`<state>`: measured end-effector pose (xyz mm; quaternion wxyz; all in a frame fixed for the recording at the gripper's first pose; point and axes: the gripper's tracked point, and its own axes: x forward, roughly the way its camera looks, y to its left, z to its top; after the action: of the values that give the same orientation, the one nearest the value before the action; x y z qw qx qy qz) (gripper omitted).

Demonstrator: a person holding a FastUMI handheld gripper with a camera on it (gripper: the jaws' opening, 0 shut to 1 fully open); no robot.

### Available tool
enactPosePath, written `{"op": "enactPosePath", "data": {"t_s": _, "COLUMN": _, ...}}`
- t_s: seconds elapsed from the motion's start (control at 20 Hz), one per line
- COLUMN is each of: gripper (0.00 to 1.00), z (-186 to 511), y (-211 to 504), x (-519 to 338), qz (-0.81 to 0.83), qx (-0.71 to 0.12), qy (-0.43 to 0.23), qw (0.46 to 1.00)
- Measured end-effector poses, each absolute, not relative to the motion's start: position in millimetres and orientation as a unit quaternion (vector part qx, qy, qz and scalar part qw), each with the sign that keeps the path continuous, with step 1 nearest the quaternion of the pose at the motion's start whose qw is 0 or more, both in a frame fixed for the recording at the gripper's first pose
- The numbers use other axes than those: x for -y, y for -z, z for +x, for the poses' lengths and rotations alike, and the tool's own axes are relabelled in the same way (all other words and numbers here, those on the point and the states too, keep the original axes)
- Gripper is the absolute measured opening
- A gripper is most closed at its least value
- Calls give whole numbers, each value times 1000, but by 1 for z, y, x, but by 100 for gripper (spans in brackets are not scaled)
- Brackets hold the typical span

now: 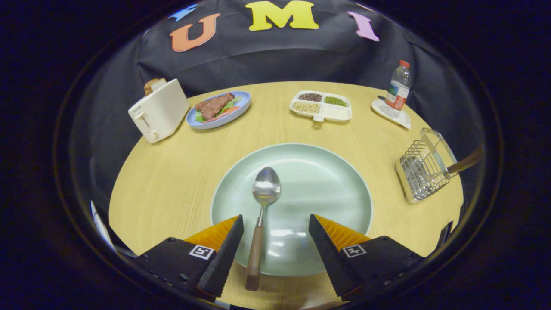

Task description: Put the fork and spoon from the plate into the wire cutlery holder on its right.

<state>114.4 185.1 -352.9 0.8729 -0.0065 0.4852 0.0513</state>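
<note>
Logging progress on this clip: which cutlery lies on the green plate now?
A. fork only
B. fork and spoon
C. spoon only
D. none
C: one spoon lies on the green plate, between the fingers of the open claw; a wooden handle juts from the wire holder.

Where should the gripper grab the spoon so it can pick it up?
Best on the wooden handle of the spoon, coming down from above. The handle lies straight along the gap between the open gripper fingers, nearer the left one, so they can close on its narrow sides. Its end sticks out past the green plate rim. The bowl is wide and smooth, so it would probably slip.
</note>
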Motion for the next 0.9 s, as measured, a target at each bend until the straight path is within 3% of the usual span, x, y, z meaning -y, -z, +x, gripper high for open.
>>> {"op": "enactPosePath", "data": {"t_s": 0.1, "gripper": 90, "z": 113, "y": 355, "x": -194, "qz": -2, "qx": -492, "qy": -61, "qw": 869}}
{"op": "enactPosePath", "data": {"t_s": 0.25, "gripper": 76, "z": 110, "y": 363, "x": -203, "qz": -4, "qx": -515, "qy": -73, "qw": 854}}
{"op": "enactPosePath", "data": {"t_s": 0.45, "gripper": 44, "z": 112, "y": 365, "x": -204, "qz": -15, "qx": -522, "qy": -69, "qw": 850}}
{"op": "enactPosePath", "data": {"t_s": 0.5, "gripper": 22, "z": 114, "y": 367, "x": -203, "qz": -16, "qx": -521, "qy": -66, "qw": 851}}
{"op": "enactPosePath", "data": {"t_s": 0.6, "gripper": 7, "z": 113, "y": 367, "x": -205, "qz": -13, "qx": -520, "qy": -71, "qw": 851}}
{"op": "enactPosePath", "data": {"t_s": 0.7, "gripper": 1, "z": 112, "y": 366, "x": -205, "qz": -15, "qx": -518, "qy": -72, "qw": 852}}
{"op": "enactPosePath", "data": {"t_s": 0.9, "gripper": 0, "z": 110, "y": 360, "x": -202, "qz": -18, "qx": -513, "qy": -74, "qw": 855}}
